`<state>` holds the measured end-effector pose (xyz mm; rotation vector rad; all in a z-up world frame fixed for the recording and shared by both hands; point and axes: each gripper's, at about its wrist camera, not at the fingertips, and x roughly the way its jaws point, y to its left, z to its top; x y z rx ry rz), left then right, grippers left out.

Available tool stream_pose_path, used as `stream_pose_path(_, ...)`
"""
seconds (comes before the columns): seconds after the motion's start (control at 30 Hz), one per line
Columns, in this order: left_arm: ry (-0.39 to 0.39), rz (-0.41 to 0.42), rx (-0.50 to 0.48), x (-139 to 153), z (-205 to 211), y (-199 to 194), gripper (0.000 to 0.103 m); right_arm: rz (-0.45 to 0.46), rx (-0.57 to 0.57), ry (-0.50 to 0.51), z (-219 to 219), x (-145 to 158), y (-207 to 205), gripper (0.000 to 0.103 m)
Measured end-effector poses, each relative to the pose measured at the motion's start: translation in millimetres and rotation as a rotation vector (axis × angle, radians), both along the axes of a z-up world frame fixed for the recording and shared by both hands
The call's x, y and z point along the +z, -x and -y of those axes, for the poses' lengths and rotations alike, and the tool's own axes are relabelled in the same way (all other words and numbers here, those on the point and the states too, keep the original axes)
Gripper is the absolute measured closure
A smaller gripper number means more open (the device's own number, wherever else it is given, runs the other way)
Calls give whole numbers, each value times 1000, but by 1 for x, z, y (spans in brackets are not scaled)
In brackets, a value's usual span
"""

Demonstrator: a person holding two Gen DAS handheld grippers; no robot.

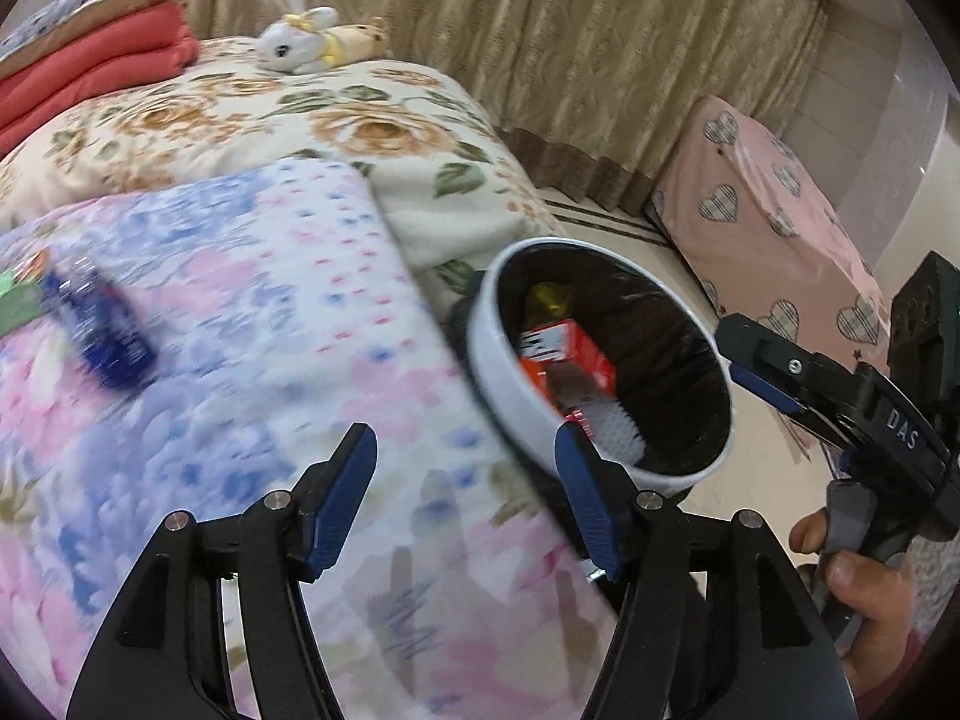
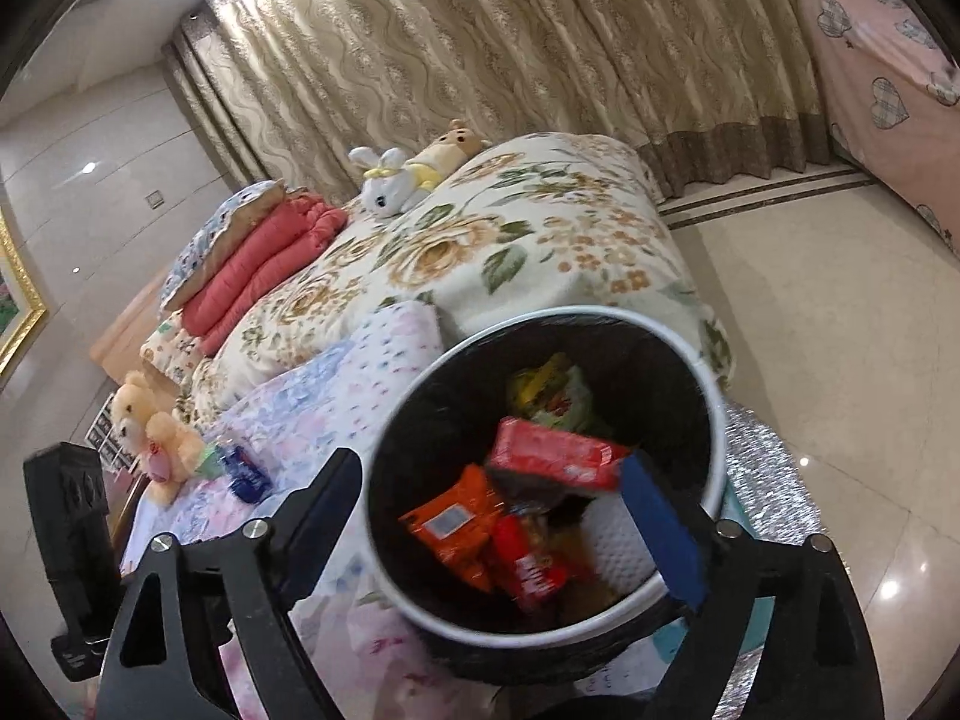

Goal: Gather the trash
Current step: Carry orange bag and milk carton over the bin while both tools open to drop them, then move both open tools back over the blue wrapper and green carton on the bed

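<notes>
A white-rimmed trash bin [image 1: 510, 372] with a black liner stands on the floor beside the bed, and it also shows in the right wrist view [image 2: 714, 420]. It holds red and orange wrappers [image 2: 558, 456] and a white foam piece [image 2: 618, 534]. A blue bottle-like wrapper [image 1: 102, 330] lies on the pastel floral quilt at the left, small in the right wrist view [image 2: 246, 471]. My left gripper [image 1: 465, 468] is open and empty above the quilt's edge. My right gripper [image 2: 504, 489] is open and empty over the bin; it also shows in the left wrist view [image 1: 774, 378].
A green scrap [image 1: 18, 300] lies at the quilt's left edge. Folded red blankets [image 1: 96, 66] and plush toys [image 1: 306, 36] lie on the bed. A teddy bear [image 2: 150, 426] sits by the quilt. A pink heart-print covered block [image 1: 768, 210] stands on the tiled floor by the curtains.
</notes>
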<state>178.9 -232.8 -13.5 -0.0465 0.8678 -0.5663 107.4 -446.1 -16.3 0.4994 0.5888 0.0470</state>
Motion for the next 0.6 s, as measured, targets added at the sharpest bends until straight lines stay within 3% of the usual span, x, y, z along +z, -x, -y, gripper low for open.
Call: stream_pose_path(0.6, 30, -25, 222, -17, -117, 11, 37, 9, 158, 10, -93, -1, -6, 6)
